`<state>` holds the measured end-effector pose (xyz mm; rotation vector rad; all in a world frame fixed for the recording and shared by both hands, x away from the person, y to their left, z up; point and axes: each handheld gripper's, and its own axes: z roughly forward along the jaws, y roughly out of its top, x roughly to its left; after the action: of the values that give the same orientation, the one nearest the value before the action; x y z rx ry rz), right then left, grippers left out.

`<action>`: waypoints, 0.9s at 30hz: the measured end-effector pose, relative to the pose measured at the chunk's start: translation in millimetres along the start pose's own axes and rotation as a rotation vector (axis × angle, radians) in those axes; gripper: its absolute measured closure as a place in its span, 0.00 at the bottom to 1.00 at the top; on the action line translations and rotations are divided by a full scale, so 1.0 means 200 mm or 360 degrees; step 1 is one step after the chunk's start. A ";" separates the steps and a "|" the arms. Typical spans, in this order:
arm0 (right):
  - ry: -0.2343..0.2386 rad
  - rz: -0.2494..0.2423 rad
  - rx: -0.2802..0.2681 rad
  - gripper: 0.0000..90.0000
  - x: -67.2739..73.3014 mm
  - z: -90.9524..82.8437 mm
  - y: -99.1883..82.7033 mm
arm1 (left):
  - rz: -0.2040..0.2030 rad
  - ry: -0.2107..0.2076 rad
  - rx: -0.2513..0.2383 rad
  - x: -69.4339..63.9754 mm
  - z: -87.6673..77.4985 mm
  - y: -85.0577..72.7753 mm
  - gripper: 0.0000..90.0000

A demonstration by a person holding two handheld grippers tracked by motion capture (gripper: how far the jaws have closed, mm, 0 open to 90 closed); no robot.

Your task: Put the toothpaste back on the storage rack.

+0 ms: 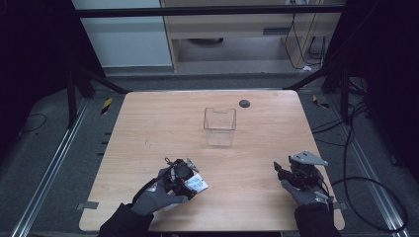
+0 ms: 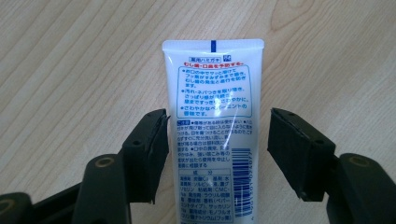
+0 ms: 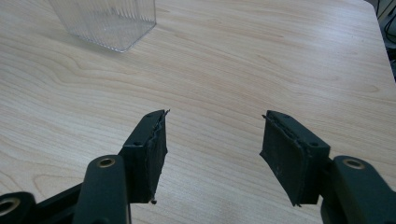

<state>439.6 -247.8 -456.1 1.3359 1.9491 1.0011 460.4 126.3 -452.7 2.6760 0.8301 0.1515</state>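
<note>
L gripper (image 2: 217, 140) jaws spread, straddling toothpaste tube (image 2: 212, 121), long axis running fwd between pads, untouched; R gripper (image 3: 212, 140) spread, empty, well apart

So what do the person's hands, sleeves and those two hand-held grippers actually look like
Both hands wear grey gloves with dark sleeves above them. The left hand-held gripper is black with small metal parts on top. The right hand-held gripper is black too, carries a grey three-cornered plate, and a black cable loops from it. Up close, each has two black jaws with flat, rough-edged pads and brass-coloured pivot rings.
</note>
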 end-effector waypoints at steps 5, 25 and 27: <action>0.0005 0.0008 0.0006 0.44 0.00 0.00 0.00 | 0.0015 -0.0006 0.0032 0.00 0.02 0.01 0.43; 0.0008 0.0000 0.0017 0.44 0.01 0.01 0.01 | 0.0003 -0.0057 0.0093 0.03 0.08 0.03 0.42; 0.0008 0.0001 0.0019 0.44 0.01 0.01 0.01 | 0.0001 -0.0063 0.0095 0.03 0.09 0.03 0.42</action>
<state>441.8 -245.5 -456.5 1.3420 1.9611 0.9960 472.0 120.9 -466.8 2.7255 0.8342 0.0751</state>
